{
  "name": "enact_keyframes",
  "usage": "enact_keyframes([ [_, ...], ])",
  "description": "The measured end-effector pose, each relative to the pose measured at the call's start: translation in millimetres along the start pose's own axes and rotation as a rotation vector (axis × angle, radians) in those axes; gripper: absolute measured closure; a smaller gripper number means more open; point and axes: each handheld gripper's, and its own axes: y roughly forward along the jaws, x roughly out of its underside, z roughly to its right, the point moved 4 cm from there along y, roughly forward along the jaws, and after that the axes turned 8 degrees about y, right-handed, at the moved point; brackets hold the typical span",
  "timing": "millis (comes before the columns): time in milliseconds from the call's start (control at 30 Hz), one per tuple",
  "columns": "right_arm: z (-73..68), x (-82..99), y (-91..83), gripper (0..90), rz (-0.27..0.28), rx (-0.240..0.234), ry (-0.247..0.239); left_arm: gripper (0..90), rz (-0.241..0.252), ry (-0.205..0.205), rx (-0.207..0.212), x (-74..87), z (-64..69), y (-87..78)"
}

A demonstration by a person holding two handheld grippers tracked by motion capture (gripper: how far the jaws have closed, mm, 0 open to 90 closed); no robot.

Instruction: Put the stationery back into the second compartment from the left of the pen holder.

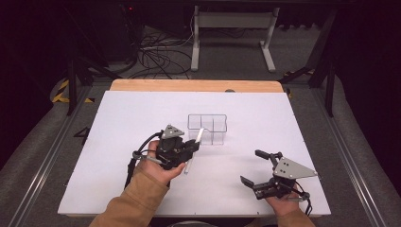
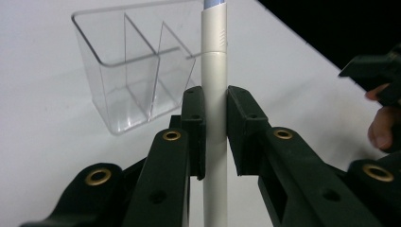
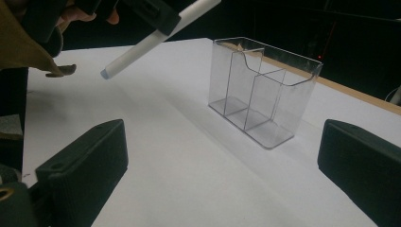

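High view: left gripper (image 1: 193, 144) sits left of centre on the white table (image 1: 118, 142), pinching a white marker (image 1: 195, 146) around its middle. Marker is tilted, upper end leaning toward the clear organizer (image 1: 208, 127) just beyond it, lower end pointing back toward the near edge. Right gripper (image 1: 253, 166) rests near the right front corner, jaws spread, nothing between them.

Left gripper view: pads (image 2: 196, 127) pressed on either side of the marker (image 2: 213, 94); barrel runs straight up between them. Organizer (image 2: 132, 80) stands to the far left, three compartments, all empty.

Right gripper view: jaws wide apart, bare table (image 3: 189, 165) between. Marker (image 3: 142, 47) hangs in the air at upper left, clear of the surface; organizer (image 3: 265, 90) to its right.

Judgement: carry step, marker lifted and headed for the organizer. Next move calls for standing the marker upright over one compartment, lowering, then releasing.
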Motion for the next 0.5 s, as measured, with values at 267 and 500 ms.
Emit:
enact_keyframes([
  [267,-0.5,0.2,-0.1,2.9,0.0,-0.001,0.003,78.4,0.135,-0.031,0.081,-9.9,-4.2,-6.0],
  [500,-0.6,0.4,-0.1,2.9,-0.001,-0.001,0.004,78.5,0.219,-0.051,0.132,-17.0,-10.9,-5.0],
])
